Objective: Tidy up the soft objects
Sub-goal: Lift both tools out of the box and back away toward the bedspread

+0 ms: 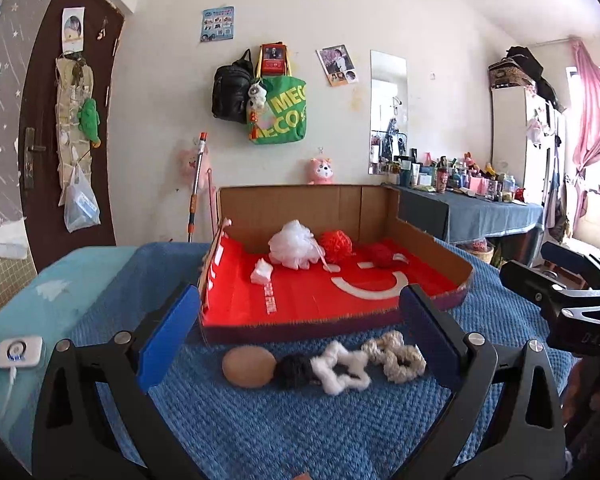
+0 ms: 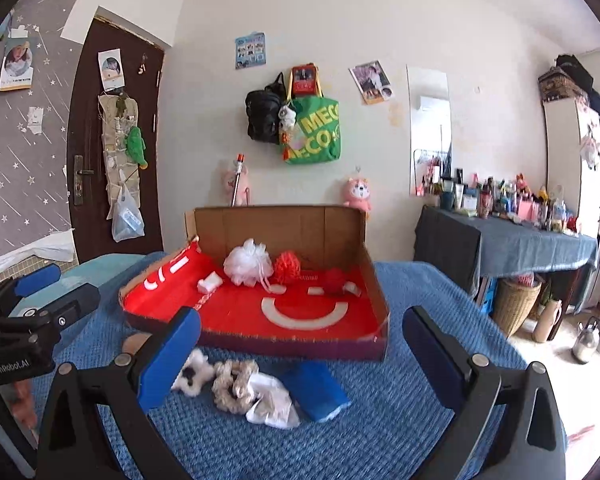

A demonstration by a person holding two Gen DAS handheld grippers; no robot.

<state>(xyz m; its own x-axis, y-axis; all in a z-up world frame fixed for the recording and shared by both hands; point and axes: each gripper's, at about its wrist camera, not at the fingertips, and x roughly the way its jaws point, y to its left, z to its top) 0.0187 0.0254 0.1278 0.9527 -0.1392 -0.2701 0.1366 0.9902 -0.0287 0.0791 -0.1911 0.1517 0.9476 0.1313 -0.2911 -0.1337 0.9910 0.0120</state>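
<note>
Cardboard tray [image 1: 432, 248] with a red liner sits ahead of your left gripper [image 1: 296, 336] on the blue knit bedspread [image 1: 260, 432]; inside, along the back wall, a white mesh pouf [image 1: 294, 245], an orange pouf [image 1: 337, 246], a red yarn ball [image 1: 381, 255], and a small white sponge [image 1: 262, 272] nearer the left wall. Red floor in front of them is bare. Left gripper spread wide, nothing held. Just outside the tray's front edge lie a tan egg-shaped puff [image 1: 249, 367], a black scrunchie [image 1: 296, 372], a white star-shaped scrunchie [image 1: 342, 368] and a cream scrunchie [image 1: 396, 356], touching in a row between your fingers. Right wrist view: same tray [image 2: 374, 280], same contents at the rear. Your right gripper [image 2: 300, 354] also spread wide and empty. Below it: cream scrunchie [image 2: 234, 384], crumpled white cloth [image 2: 270, 400], blue sponge [image 2: 318, 390], close together. Cluttered dresser [image 2: 512, 248] well off right.
</note>
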